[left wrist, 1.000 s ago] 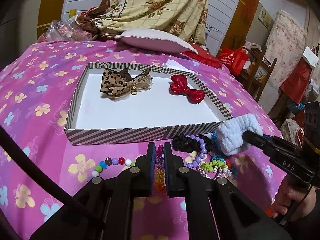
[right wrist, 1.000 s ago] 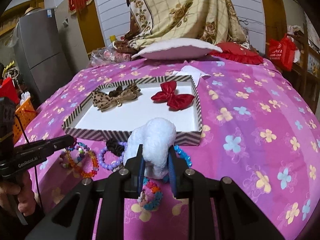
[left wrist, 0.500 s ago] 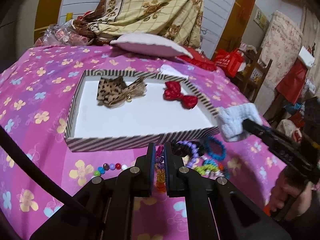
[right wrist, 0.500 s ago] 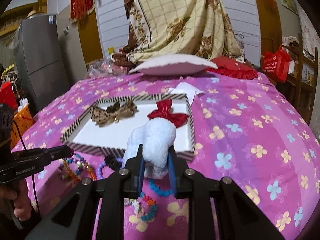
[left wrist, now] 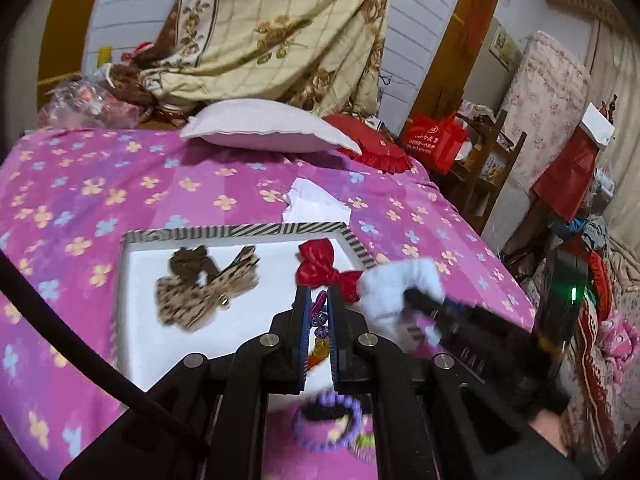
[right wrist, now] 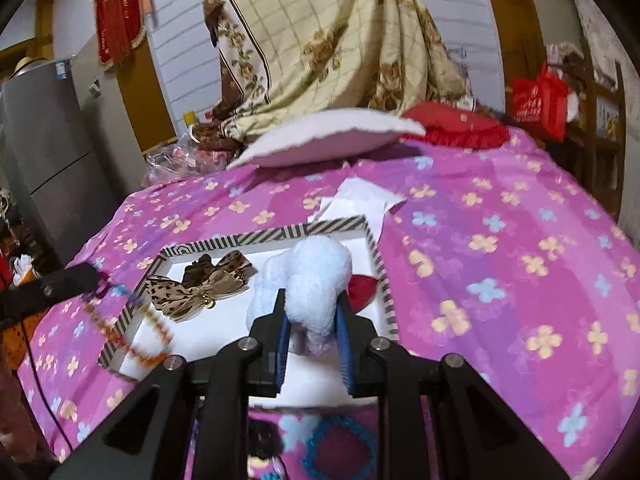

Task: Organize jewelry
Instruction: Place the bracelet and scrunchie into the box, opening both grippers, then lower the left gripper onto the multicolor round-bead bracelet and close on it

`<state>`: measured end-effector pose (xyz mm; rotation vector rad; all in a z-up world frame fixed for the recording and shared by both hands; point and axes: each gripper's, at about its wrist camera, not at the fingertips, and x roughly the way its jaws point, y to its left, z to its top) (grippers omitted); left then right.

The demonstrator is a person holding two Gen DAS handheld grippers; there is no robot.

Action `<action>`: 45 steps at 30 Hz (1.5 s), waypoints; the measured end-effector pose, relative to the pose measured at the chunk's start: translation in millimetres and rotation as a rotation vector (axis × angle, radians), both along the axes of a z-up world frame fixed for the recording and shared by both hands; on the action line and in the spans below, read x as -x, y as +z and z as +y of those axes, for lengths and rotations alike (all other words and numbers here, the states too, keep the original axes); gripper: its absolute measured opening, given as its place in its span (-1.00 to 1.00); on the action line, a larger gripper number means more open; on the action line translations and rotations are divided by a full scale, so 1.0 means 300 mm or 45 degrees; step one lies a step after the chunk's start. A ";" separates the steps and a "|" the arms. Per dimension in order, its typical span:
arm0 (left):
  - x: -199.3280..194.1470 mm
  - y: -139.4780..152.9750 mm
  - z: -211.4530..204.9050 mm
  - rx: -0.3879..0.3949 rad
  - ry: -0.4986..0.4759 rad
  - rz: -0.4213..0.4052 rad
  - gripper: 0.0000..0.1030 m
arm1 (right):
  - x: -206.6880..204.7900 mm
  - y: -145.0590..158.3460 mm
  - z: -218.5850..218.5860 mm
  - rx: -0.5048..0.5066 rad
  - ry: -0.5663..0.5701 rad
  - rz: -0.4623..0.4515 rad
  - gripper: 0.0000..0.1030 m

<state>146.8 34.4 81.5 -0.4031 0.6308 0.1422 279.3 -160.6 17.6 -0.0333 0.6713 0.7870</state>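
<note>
A striped-rim tray [left wrist: 240,231] with a white floor lies on the pink bedspread; it also shows in the right wrist view [right wrist: 280,234]. In it lie a leopard bow [left wrist: 204,288] [right wrist: 200,286] and a red bow [left wrist: 320,266], mostly hidden in the right wrist view [right wrist: 362,288]. My left gripper [left wrist: 319,300] is shut on a beaded bracelet [left wrist: 319,332], held above the tray; the bracelet hangs blurred in the right wrist view [right wrist: 132,332]. My right gripper [right wrist: 311,312] is shut on a fluffy white scrunchie [right wrist: 308,284], over the tray's right part, beside the left gripper [left wrist: 396,288].
A purple bead bracelet [left wrist: 328,424], a black scrunchie [right wrist: 264,438] and a blue bracelet [right wrist: 340,448] lie on the bedspread before the tray. White paper [left wrist: 316,204] lies behind the tray. Pillows [left wrist: 268,130] sit at the bed's far end.
Both grippers have lifted and moved forward from the bracelet pile to above the tray, the left carrying the beaded bracelet, the right carrying the white scrunchie.
</note>
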 end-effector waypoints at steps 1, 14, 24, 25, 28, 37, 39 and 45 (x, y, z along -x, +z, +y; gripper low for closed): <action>-0.032 -0.008 0.001 -0.007 0.000 0.013 -1.00 | -0.013 -0.026 0.015 0.017 -0.006 0.026 -0.59; -0.354 -0.282 0.128 0.044 0.123 0.307 -1.00 | -0.089 -0.157 0.044 0.130 -0.022 0.212 -0.59; -0.300 -0.274 0.134 -0.033 0.144 0.326 -0.97 | -0.140 -0.192 0.069 0.130 -0.023 0.267 -0.41; -0.294 -0.267 0.131 -0.043 0.139 0.319 -0.88 | -0.136 -0.190 0.074 0.134 -0.014 0.259 -0.36; -0.270 -0.246 0.136 -0.057 0.124 0.291 -0.79 | -0.128 -0.176 0.067 0.092 -0.006 0.249 -0.20; -0.081 -0.152 0.171 -0.053 0.183 0.258 -0.79 | -0.077 -0.077 -0.054 -0.104 -0.043 0.163 0.03; -0.015 -0.125 0.173 -0.047 0.198 0.231 -0.79 | -0.048 -0.062 -0.094 -0.118 -0.054 0.148 0.03; 0.223 -0.118 0.164 -0.019 0.241 0.179 -0.76 | 0.069 -0.024 -0.199 -0.088 -0.018 0.073 0.03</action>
